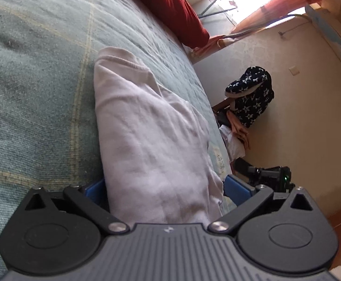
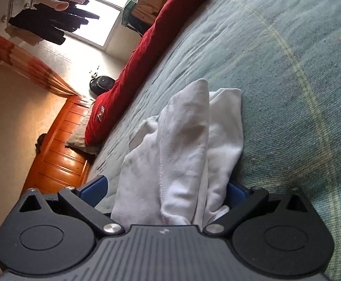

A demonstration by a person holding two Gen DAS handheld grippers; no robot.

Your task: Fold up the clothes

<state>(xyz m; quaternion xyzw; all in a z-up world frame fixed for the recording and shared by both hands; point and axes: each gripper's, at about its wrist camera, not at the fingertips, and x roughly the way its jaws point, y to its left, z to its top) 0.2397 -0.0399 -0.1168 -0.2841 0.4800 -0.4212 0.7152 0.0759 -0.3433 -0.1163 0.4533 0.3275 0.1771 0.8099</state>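
Both tools, left [image 1: 165, 187] and right [image 2: 168, 187], wide around bunched white garment [image 1: 147, 128]; mid-fold on bed [image 1: 41, 82]; next, lay flat.

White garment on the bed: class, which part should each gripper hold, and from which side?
Grip the white garment at its near bunched edge, coming in low along the green bedspread. The cloth already runs between both grippers' blue fingers, its long folds stretching away.
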